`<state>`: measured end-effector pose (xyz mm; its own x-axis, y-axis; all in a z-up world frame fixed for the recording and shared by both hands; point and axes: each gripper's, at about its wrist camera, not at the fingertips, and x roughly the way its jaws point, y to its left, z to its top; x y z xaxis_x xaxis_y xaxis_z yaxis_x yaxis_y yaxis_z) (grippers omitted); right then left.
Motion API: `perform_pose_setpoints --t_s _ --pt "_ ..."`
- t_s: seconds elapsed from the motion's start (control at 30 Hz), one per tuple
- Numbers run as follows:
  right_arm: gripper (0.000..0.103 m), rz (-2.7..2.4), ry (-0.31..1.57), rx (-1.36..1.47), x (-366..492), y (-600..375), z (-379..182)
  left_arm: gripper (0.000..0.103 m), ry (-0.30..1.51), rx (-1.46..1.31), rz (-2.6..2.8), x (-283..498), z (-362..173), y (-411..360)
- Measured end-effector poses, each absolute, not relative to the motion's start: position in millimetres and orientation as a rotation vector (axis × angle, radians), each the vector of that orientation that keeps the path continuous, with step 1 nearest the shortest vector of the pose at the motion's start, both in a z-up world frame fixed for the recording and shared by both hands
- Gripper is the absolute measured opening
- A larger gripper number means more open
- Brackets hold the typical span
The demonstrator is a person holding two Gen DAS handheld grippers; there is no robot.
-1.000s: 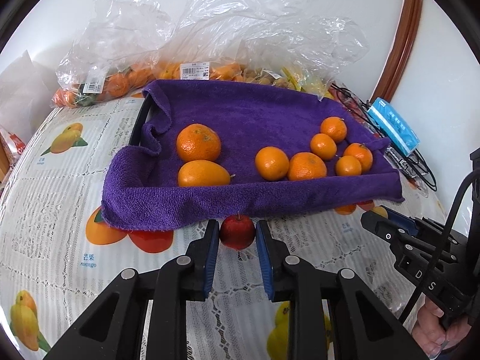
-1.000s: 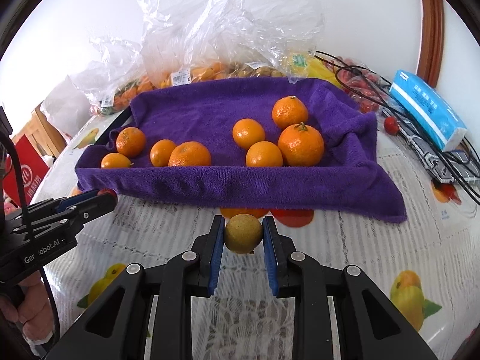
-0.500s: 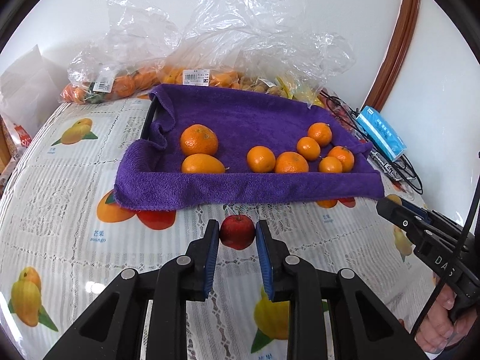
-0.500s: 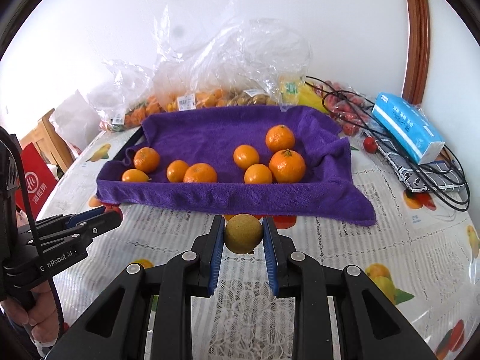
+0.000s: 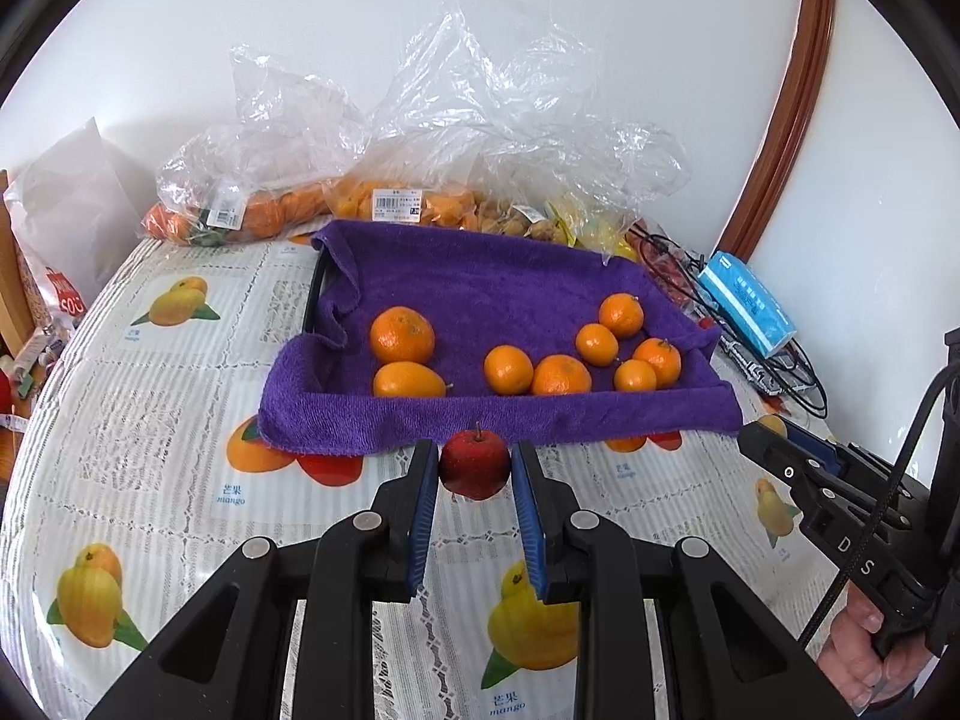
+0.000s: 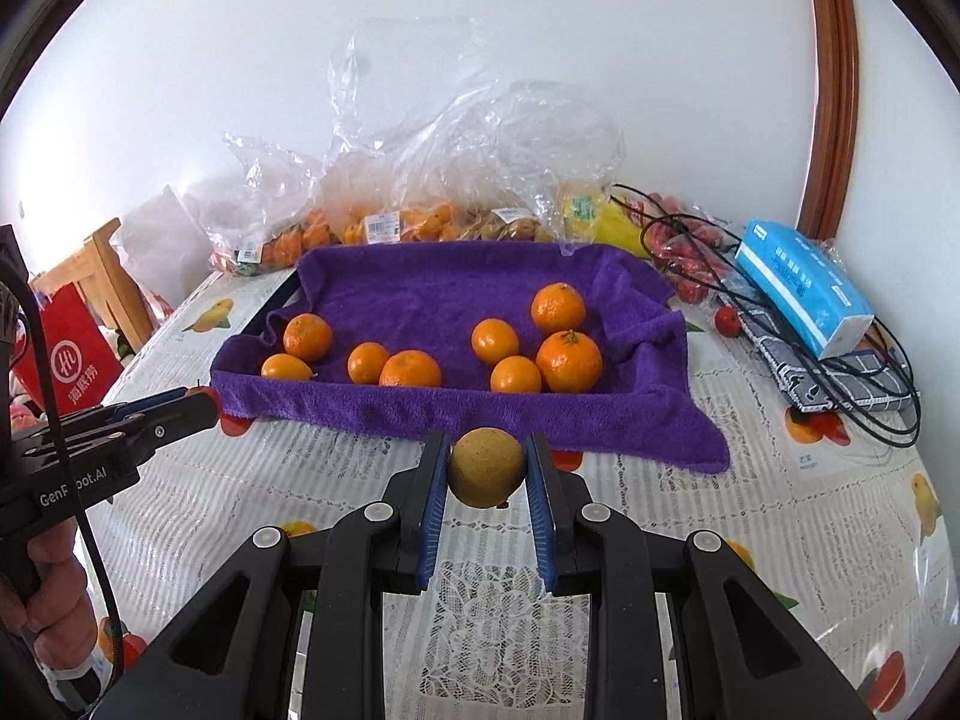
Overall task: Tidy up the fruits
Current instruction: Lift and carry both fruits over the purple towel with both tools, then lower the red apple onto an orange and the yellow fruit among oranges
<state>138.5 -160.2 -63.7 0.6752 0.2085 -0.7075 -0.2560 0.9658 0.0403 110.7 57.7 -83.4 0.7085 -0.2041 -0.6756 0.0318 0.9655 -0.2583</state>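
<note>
My left gripper (image 5: pixel 474 471) is shut on a small red apple (image 5: pixel 475 463), held above the tablecloth in front of the purple towel-lined tray (image 5: pixel 480 294). My right gripper (image 6: pixel 487 468) is shut on a round yellow-brown fruit (image 6: pixel 487 467), also held in front of the tray (image 6: pixel 420 282). Several oranges lie in the tray, among them a large one at the left (image 5: pixel 401 335) and a large one at the right (image 6: pixel 568 360). The right gripper also shows at the right of the left wrist view (image 5: pixel 780 468), and the left gripper shows at the left of the right wrist view (image 6: pixel 180 411).
Clear plastic bags of fruit (image 5: pixel 384 204) lie behind the tray against the wall. A blue tissue pack (image 6: pixel 801 288), black cables (image 6: pixel 840 372) and a small red fruit (image 6: pixel 727 320) lie to the tray's right. A wooden chair (image 6: pixel 102 276) and a red bag (image 6: pixel 75 360) stand at the left.
Both grippers have drawn back and up from the tray, each still holding its fruit. The tray looks smaller and farther away.
</note>
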Motion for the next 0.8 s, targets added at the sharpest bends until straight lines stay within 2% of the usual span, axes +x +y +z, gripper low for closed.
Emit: perform_pose_setpoints --t_s 0.8 --pt "0.026 0.262 0.7 -0.006 196 -151 -33 0.024 0.686 -0.25 -0.1 160 -47 77"
